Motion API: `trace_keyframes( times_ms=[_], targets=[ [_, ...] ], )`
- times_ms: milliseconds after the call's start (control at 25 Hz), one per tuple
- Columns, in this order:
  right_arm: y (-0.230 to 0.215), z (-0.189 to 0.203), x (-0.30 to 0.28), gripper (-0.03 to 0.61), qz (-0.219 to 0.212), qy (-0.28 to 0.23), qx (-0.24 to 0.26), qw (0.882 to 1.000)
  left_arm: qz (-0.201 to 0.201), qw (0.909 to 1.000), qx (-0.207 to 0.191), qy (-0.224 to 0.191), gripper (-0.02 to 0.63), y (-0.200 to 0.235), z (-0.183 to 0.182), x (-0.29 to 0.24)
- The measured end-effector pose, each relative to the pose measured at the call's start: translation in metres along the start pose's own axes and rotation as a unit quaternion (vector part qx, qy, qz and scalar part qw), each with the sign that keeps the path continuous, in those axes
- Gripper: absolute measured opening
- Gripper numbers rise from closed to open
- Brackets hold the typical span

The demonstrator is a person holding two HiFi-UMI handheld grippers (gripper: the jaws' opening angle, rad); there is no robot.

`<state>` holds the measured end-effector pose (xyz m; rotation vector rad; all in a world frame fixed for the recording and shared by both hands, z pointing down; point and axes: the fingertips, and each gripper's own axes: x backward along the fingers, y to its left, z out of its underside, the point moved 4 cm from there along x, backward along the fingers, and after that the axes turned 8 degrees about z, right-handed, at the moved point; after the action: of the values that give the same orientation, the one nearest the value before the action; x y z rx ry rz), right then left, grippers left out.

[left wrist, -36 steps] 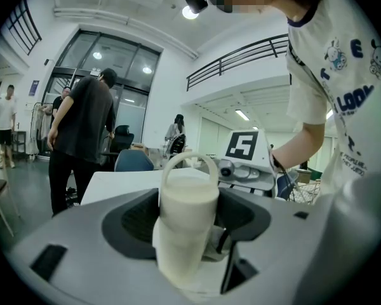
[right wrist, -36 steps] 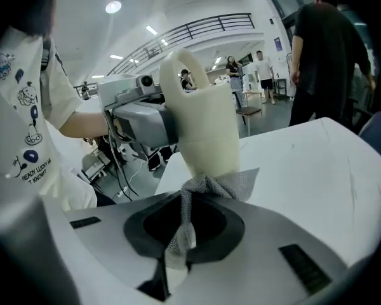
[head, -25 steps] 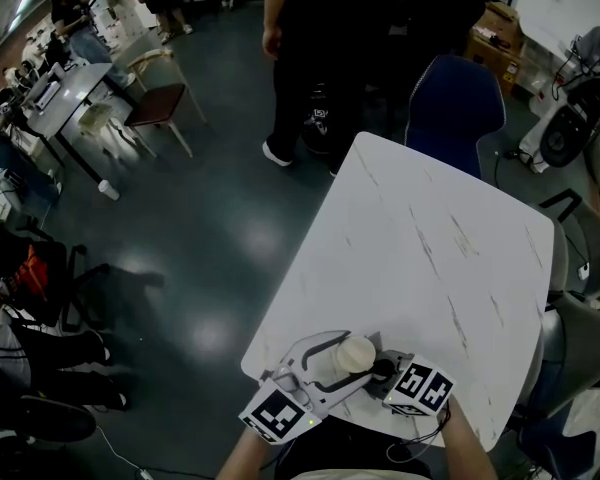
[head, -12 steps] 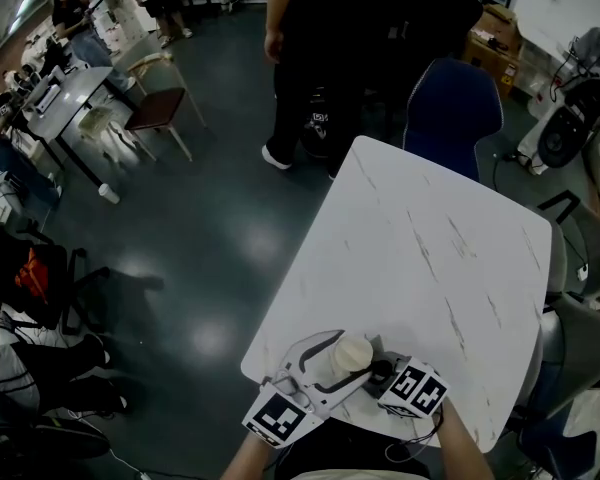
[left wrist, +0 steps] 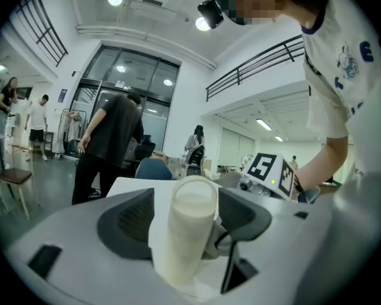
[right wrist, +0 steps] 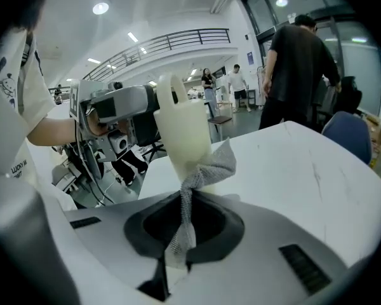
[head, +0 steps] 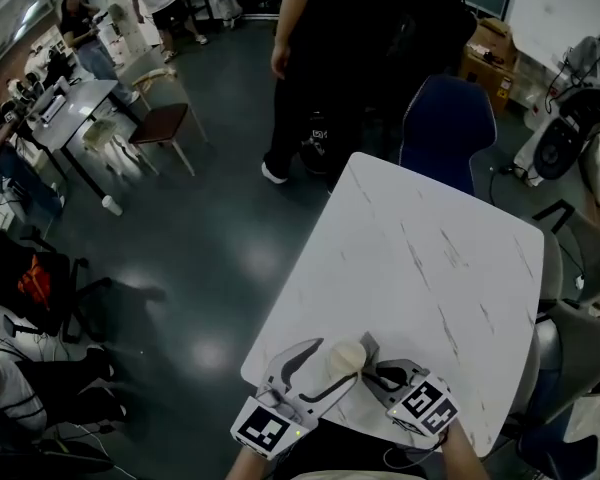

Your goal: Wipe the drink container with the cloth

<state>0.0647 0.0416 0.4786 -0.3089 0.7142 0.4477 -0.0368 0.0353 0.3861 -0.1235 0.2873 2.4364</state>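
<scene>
A cream drink container [head: 346, 356] stands tilted near the front edge of the white marble table [head: 430, 258]. My left gripper [head: 325, 366] is shut on it, with a pad against each side of the container [left wrist: 192, 221]. My right gripper [head: 375, 370] is just to the right, shut on a grey mesh cloth [right wrist: 200, 176]. In the right gripper view the cloth's free end lies against the lower side of the container [right wrist: 181, 132]. The cloth runs down into the right gripper [right wrist: 183, 227], between its closed jaws.
A blue chair [head: 448, 128] stands at the table's far corner, with a person in black [head: 330, 48] standing beyond it. A grey chair [head: 570, 338] sits at the right. At the far left are other tables, chairs and people.
Both grippers and the container have slid a little toward the table's front edge. The right gripper has dropped slightly lower and to the right. The grips are unchanged.
</scene>
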Motion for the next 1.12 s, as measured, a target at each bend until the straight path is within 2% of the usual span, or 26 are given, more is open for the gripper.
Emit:
trace_keyframes(
  times_ms=[120, 240, 320, 440, 640, 760, 800, 1000, 1120],
  targets=[
    [-0.003, -0.011, 0.018, 0.032, 0.029, -0.02, -0.005, 0.999, -0.017, 0.9989, 0.029, -0.032, 0.295, 0.0, -0.016, 0.013],
    [-0.009, -0.024, 0.034, 0.032, 0.058, -0.043, -0.006, 0.997, -0.055, 0.9964, 0.026, -0.059, 0.295, 0.005, -0.028, 0.027],
    [-0.014, -0.034, 0.045, 0.032, 0.085, -0.06, -0.006, 0.995, -0.091, 0.9937, 0.02, -0.063, 0.295, 0.007, -0.037, 0.031],
    [-0.02, -0.051, 0.062, 0.032, 0.123, -0.09, -0.01, 0.988, -0.132, 0.989, 0.012, -0.066, 0.293, 0.007, -0.05, 0.032],
    [-0.021, -0.074, 0.085, 0.032, 0.168, -0.144, -0.008, 0.975, -0.165, 0.9828, 0.018, -0.082, 0.293, -0.003, -0.063, 0.031],
    [-0.02, -0.083, 0.096, 0.032, 0.201, -0.17, -0.012, 0.965, -0.196, 0.9771, 0.002, -0.083, 0.287, -0.012, -0.069, 0.033],
    [-0.02, -0.085, 0.099, 0.032, 0.211, -0.178, -0.016, 0.961, -0.211, 0.9739, -0.008, -0.082, 0.273, -0.014, -0.07, 0.034],
    [-0.011, -0.094, 0.108, 0.032, 0.247, -0.222, -0.03, 0.943, -0.296, 0.9506, -0.029, -0.09, 0.125, -0.021, -0.072, 0.044],
    [-0.004, -0.097, 0.111, 0.032, 0.249, -0.241, -0.022, 0.938, -0.324, 0.9409, -0.043, -0.087, 0.081, -0.026, -0.075, 0.047]
  ],
)
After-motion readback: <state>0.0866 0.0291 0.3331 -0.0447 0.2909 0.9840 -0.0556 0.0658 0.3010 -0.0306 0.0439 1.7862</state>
